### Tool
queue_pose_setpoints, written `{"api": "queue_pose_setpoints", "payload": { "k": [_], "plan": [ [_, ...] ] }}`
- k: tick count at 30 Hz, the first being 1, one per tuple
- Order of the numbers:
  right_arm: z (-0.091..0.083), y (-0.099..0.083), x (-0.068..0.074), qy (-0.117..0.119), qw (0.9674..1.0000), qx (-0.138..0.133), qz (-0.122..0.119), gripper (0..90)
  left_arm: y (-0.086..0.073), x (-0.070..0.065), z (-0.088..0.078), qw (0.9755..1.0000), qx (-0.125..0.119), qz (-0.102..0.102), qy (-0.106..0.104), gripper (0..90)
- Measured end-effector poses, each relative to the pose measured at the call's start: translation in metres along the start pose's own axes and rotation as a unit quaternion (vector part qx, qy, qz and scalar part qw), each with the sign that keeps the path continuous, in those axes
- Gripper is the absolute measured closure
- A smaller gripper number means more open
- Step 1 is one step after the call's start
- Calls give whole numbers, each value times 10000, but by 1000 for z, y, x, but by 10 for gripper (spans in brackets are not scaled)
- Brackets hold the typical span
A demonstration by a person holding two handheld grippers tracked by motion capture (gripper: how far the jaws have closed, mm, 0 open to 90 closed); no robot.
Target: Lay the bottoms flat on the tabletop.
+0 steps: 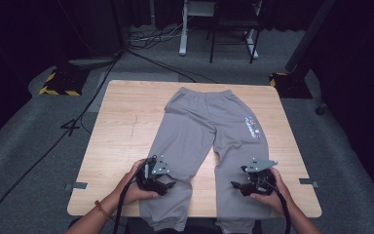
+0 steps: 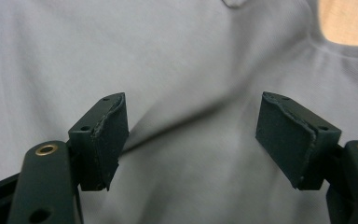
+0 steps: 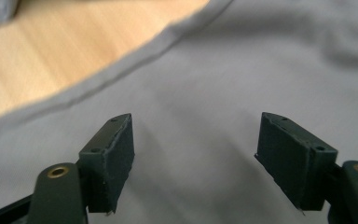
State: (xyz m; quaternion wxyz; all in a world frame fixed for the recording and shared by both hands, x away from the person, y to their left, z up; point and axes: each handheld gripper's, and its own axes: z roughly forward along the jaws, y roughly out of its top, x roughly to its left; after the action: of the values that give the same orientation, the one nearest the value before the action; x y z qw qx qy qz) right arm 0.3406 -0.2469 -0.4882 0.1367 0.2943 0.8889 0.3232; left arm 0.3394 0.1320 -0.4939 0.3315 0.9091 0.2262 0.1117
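Item 1, grey trousers [image 1: 209, 126]: laid flat and face up on the wooden table [image 1: 126, 117], waistband at the far edge, both cuffs hanging over the near edge toward the person; a small coloured print sits on the leg at the right of the high view. Item 2, left gripper [image 1: 168, 185]: held in the person's left hand above the lower part of the left-hand leg, jaws spread wide with nothing between them; in the left gripper view [image 2: 191, 135] the pads [image 2: 109, 135] hover over slightly creased cloth and do not press on it. Item 3, right gripper [image 1: 234, 185]: held in the right hand over the lower part of the other leg, jaws likewise released and empty; in the right gripper view [image 3: 193, 158] the pads [image 3: 116, 158] stand above smooth fabric near the leg's seam, with bare tabletop beyond. Step in hand, as judged: the approach before a first grasp, both tools being positioned over the 2 legs, probably to fold or straighten the garment. Next move, as judged: each gripper needs to descend to the cloth and pinch a leg near its cuff or edge, taking up both layers evenly, so the 2 sides lift together without dragging the waistband askew. Item 4, surroundings: grey carpet, cables, furniture legs behind the table.
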Motion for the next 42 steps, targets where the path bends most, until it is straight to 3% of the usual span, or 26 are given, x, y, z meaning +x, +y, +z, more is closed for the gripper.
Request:
{"api": "queue_pose_setpoints", "payload": {
  "k": [3,5,9,14,16,18,20,21,23,24,25,27,29,32,33,36,40,42],
  "plan": [
    [-2,-8,5,105,9999,-20,134,250,-8,-9,-5,9998,-57,-66,-154,257],
    [-6,-10,11,130,9999,45,97,246,-14,-16,-8,9994,-82,-143,-318,257],
    [-12,-17,27,226,9997,58,-1,231,-23,-31,-16,9990,-138,-17,-425,257],
    [-18,-23,46,359,9993,45,-124,229,-31,-50,-24,9990,-136,-23,-434,257],
    [-20,-24,51,473,9987,70,-192,219,-31,-60,-26,9986,-60,47,-520,257],
    [-20,-24,57,567,9979,92,-301,218,-29,-73,-28,9982,89,302,-517,251],
    [-21,-23,63,769,9960,120,-440,220,-25,-80,-29,9967,137,352,-723,256],
    [-22,-22,65,920,9946,126,-472,228,-23,-80,-30,9954,56,223,-926,283],
    [-24,-20,67,1233,9912,49,-470,272,-18,-78,-34,9950,-135,109,-987,287],
    [-26,-18,68,1240,9909,-19,-519,270,-12,-75,-36,9954,-296,84,-909,277],
    [-29,-14,68,1103,9920,-105,-608,280,-9,-71,-37,9954,-405,54,-870,266],
    [-32,-5,61,876,9938,-259,-640,293,4,-57,-34,9969,-493,86,-608,252],
    [-32,6,46,464,9967,-402,-528,308,16,-38,-27,9979,-447,148,-442,240],
    [-23,22,9,-167,9983,-474,-312,310,31,-10,-11,9993,-347,115,-116,240],
    [-19,25,0,-237,9984,-464,-238,307,38,2,-3,9992,-380,88,19,244],
    [0,32,-39,-746,9969,-257,25,298,50,26,15,9993,-370,-25,77,246],
    [19,28,-71,-666,9965,-61,511,267,56,48,37,9994,-214,-248,83,239],
    [23,24,-73,-665,9967,61,457,268,53,50,43,9997,-78,-221,34,236]
  ]
}}
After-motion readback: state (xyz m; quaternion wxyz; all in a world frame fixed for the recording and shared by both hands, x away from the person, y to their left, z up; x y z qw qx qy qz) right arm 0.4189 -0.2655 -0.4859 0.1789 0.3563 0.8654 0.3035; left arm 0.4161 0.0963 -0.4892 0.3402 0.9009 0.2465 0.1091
